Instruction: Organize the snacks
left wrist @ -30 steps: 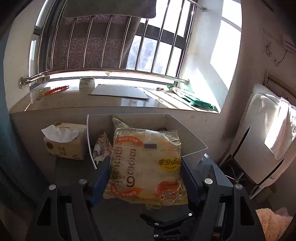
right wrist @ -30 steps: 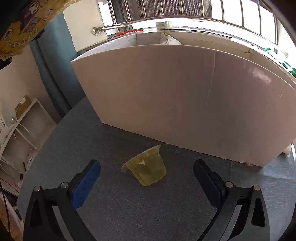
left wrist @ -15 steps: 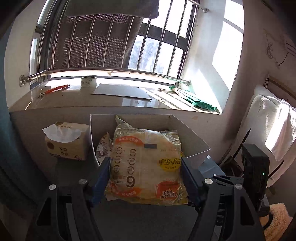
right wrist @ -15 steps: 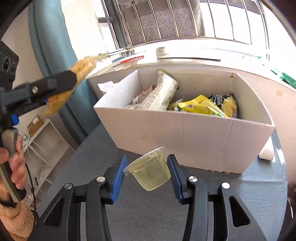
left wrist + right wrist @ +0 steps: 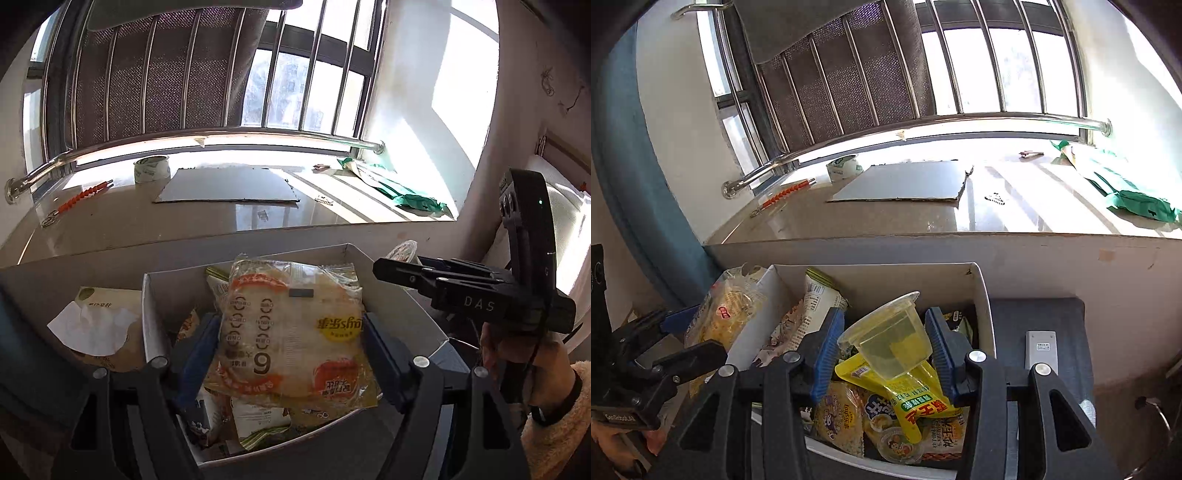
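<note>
My left gripper (image 5: 290,339) is shut on a clear bag of pale round cakes (image 5: 291,328) and holds it above the white cardboard box (image 5: 402,306). My right gripper (image 5: 884,341) is shut on a clear jelly cup (image 5: 890,345), tilted, above the same box (image 5: 982,295). The box holds several snack packets, among them a yellow pouch (image 5: 905,398) and a white wrapped bar (image 5: 818,302). The left gripper and its bag show at the left of the right wrist view (image 5: 727,317). The right gripper's body shows at the right of the left wrist view (image 5: 472,291).
The box stands on a dark grey table (image 5: 1067,321) against a stone windowsill (image 5: 236,218). A tissue box (image 5: 99,325) sits left of the box. A white remote (image 5: 1041,349) lies right of it. Tape roll (image 5: 151,169) and cardboard sheet (image 5: 229,184) lie on the sill.
The right gripper shut on the jelly cup, lifted it off the table and carried it over the box. The left gripper moved forward with the bag until it hangs over the box.
</note>
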A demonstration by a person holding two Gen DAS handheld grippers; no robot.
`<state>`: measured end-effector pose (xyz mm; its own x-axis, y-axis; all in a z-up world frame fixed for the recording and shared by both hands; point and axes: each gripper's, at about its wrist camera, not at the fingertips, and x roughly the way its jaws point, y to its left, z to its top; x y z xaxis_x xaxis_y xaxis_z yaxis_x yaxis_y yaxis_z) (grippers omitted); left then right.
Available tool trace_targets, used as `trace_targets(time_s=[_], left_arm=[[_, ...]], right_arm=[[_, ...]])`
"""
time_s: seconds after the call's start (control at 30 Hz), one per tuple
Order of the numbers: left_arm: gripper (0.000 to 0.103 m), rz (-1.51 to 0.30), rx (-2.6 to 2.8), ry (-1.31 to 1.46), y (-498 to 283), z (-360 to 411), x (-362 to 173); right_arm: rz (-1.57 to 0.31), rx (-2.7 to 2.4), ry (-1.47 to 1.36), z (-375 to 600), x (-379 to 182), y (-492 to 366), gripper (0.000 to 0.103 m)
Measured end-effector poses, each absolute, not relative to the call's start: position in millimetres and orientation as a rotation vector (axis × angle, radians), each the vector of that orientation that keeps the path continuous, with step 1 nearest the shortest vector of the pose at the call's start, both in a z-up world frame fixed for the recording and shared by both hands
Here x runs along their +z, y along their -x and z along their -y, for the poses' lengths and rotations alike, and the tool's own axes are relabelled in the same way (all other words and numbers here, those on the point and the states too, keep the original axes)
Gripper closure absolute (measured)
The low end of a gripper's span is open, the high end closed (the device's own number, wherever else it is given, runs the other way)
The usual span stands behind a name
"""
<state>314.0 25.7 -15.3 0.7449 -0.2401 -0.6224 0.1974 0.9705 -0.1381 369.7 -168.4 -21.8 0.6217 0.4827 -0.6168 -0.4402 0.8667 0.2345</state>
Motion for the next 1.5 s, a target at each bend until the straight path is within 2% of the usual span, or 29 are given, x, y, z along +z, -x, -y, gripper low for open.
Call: trace_targets(time_s=[0.03,0.07,0.27,0.47,0.6,0.9,1.07,1.23,1.5], left_arm=[[0.002,-0.707,-0.215,0.040,-319,-24,-17],[0.000,-0.712,-0.188,0.030,-320,-25,-18],[0.000,-0.721,-0.149,0.069,-310,-40,-28],[0.000,-0.603,-0.110,0.007,-270,-34,-18],[0.000,-0.541,-0.066,0.040,-237,-33,-7],[0.000,-0.584,-0.034,0.066,-155,-19,-6],[0.000,-0.575,-0.033,0.072,-102,-7,-13],[0.000,-0.590,0.003,0.107,-55,2,-27],[0.000,-0.583,-0.006,0.125,-34,6,-29]], right_arm=[[-0.747,0.520,-0.071,168,-23,-377,0.015],[-0.763,0.502,-0.079,165,-29,-384,0.000],[-0.721,0.413,-0.097,178,-33,-366,0.000],[-0.534,0.344,0.172,158,-18,-311,0.000],[-0.471,0.462,0.141,159,-7,-270,0.000],[-0.471,0.490,0.076,180,-4,-182,0.000],[-0.542,0.537,0.006,198,-12,-138,0.000],[-0.532,0.501,0.050,203,-25,-89,0.000],[-0.532,0.520,0.057,209,-26,-68,0.000]])
